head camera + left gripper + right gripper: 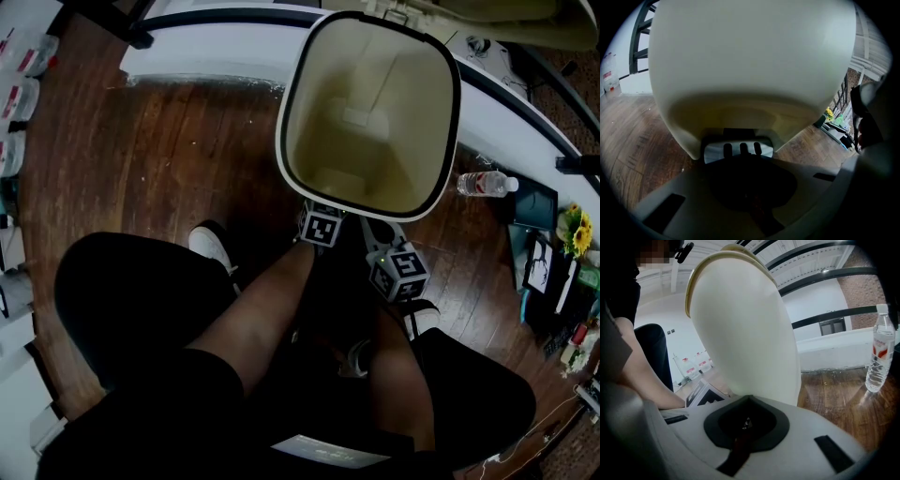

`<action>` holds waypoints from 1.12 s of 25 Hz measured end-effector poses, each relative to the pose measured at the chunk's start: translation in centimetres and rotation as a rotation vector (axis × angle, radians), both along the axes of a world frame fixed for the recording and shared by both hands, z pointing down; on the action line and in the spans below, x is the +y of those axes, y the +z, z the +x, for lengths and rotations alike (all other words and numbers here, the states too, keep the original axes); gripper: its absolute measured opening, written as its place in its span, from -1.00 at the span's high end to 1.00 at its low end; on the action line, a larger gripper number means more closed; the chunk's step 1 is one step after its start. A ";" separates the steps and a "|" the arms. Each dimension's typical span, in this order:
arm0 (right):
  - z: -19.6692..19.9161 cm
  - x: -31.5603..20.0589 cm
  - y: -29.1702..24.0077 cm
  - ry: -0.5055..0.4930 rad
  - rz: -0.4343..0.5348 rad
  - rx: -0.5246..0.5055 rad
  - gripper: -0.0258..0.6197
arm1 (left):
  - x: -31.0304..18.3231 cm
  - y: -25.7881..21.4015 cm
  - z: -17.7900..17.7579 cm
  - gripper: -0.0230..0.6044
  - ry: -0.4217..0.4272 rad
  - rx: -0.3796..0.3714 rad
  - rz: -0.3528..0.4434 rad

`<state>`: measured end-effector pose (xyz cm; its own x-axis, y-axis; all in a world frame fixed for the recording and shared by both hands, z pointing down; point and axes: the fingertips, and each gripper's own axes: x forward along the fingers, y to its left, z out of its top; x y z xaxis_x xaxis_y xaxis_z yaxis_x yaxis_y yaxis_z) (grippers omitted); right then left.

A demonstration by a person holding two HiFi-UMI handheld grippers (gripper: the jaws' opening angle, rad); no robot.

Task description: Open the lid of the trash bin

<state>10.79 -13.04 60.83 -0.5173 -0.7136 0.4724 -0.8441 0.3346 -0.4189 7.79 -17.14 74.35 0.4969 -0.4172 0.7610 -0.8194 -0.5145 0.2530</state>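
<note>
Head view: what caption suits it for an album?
From above: left tool and right tool at the near rim of an open cream trash bin.

The trash bin (403,94) is smooth cream plastic, faintly matt, with a black rim. The floor (169,159) is dark wood planking with a slight sheen. The bottle (486,184) seems clear plastic.

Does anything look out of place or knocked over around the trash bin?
Mildly: a water bottle stands upright on the wooden floor beside the trash bin's raised lid. Nothing looks spilled or damaged.
</note>
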 end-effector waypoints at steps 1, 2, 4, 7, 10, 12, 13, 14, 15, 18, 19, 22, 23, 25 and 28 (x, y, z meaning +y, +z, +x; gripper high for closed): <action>0.1 0.0 -0.1 0.001 0.002 0.000 0.86 | 0.0 -0.1 0.0 0.80 -0.001 -0.001 -0.001; 0.1 0.0 -0.1 0.002 0.003 0.000 0.86 | 0.0 -0.2 0.0 0.80 0.000 -0.001 -0.006; 0.1 0.1 -0.3 0.000 0.003 0.005 0.86 | 0.3 -0.2 0.0 0.80 0.002 0.000 -0.020; 0.0 0.3 -0.4 -0.006 0.001 0.016 0.86 | 0.3 -0.2 0.1 0.79 0.008 0.008 -0.018; 0.2 0.7 -0.3 -0.007 -0.004 0.033 0.86 | 0.4 -0.1 0.0 0.79 0.022 0.004 -0.006; 0.3 0.9 -0.4 -0.002 -0.005 0.028 0.86 | 0.6 0.0 0.0 0.79 0.028 0.000 -0.006; 0.4 1.0 -0.4 0.000 -0.006 0.030 0.86 | 0.7 0.0 -0.1 0.79 0.033 -0.003 -0.004; 0.6 1.0 -0.4 0.001 -0.008 0.037 0.86 | 0.7 0.0 0.0 0.79 0.041 -0.008 0.002; 0.7 1.1 -0.4 0.002 -0.008 0.039 0.86 | 0.7 0.0 0.0 0.79 0.050 -0.012 0.012; 0.7 1.3 -0.6 0.013 -0.006 0.013 0.86 | 0.6 -0.5 -0.1 0.79 0.066 -0.022 0.035; 0.8 1.4 -0.6 0.015 -0.005 0.019 0.86 | 0.7 -0.5 -0.1 0.79 0.067 -0.025 0.038; 1.1 1.4 -0.8 0.011 0.001 0.051 0.86 | 0.9 -1.0 0.0 0.79 0.066 -0.017 0.036; 1.2 1.5 -0.9 0.009 0.003 0.057 0.86 | 0.8 -1.2 0.0 0.79 0.062 -0.009 0.035; 1.2 1.6 -1.1 0.008 0.007 0.059 0.86 | 0.7 -1.2 0.0 0.79 0.044 0.000 0.031; 1.1 2.0 -1.3 0.029 0.004 0.020 0.86 | 0.8 -1.7 0.1 0.79 0.030 0.003 0.030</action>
<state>11.94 -11.08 59.48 -0.4866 -0.7304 0.4794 -0.8618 0.3112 -0.4006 7.86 -16.29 72.68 0.5118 -0.4244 0.7469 -0.8027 -0.5461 0.2397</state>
